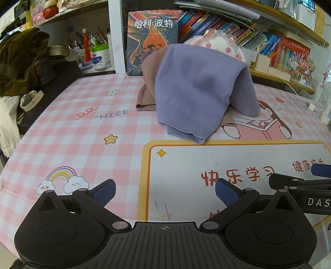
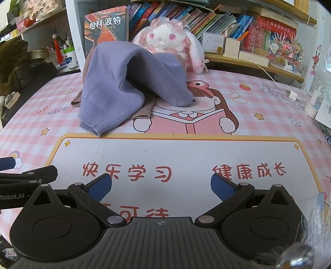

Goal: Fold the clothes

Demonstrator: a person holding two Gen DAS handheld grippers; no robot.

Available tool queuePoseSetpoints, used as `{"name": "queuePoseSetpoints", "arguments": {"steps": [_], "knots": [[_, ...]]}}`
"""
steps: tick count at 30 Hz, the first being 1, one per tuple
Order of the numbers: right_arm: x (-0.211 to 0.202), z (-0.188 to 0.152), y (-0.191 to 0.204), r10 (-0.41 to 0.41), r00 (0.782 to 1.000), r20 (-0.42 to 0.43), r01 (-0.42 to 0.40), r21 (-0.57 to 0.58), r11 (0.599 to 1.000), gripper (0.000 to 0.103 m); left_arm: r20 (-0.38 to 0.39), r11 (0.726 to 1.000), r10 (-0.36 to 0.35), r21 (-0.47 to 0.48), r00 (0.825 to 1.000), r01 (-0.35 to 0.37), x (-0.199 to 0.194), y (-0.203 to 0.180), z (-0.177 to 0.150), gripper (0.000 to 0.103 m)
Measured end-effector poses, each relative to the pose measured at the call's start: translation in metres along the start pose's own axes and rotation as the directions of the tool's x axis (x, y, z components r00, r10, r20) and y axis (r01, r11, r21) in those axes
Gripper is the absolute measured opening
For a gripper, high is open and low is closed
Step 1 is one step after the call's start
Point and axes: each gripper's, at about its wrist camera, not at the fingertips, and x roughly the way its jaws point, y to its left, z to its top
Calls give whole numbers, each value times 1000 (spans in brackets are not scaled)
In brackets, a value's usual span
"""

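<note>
A purple knit garment [image 1: 196, 91] [image 2: 124, 82] lies heaped at the far side of the table, draped over a brown ribbed garment [image 1: 148, 82] [image 2: 142, 112] whose edges stick out beneath it. My left gripper [image 1: 165, 191] is open near the table's front edge, well short of the clothes, with nothing between its blue pads. My right gripper [image 2: 161, 186] is also open and holds nothing, hovering over the white panel of the table mat. Each gripper shows at the other view's edge.
The table carries a pink checked mat [image 1: 82, 132] [image 2: 258, 128]. A white plush rabbit [image 2: 169, 41] sits behind the clothes before shelves of books [image 2: 186, 14]. A dark bag and a watch [image 1: 31, 100] lie at the left; a charger and cable [image 2: 293, 95] at the right.
</note>
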Motion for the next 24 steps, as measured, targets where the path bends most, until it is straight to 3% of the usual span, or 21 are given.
{"name": "queuePoseSetpoints", "arguments": {"steps": [24], "knots": [[7,3,-4,3,1000,-12,-3,4,1000,103,-12,1000,5,18,1000,-5,6,-5,4,103]]}}
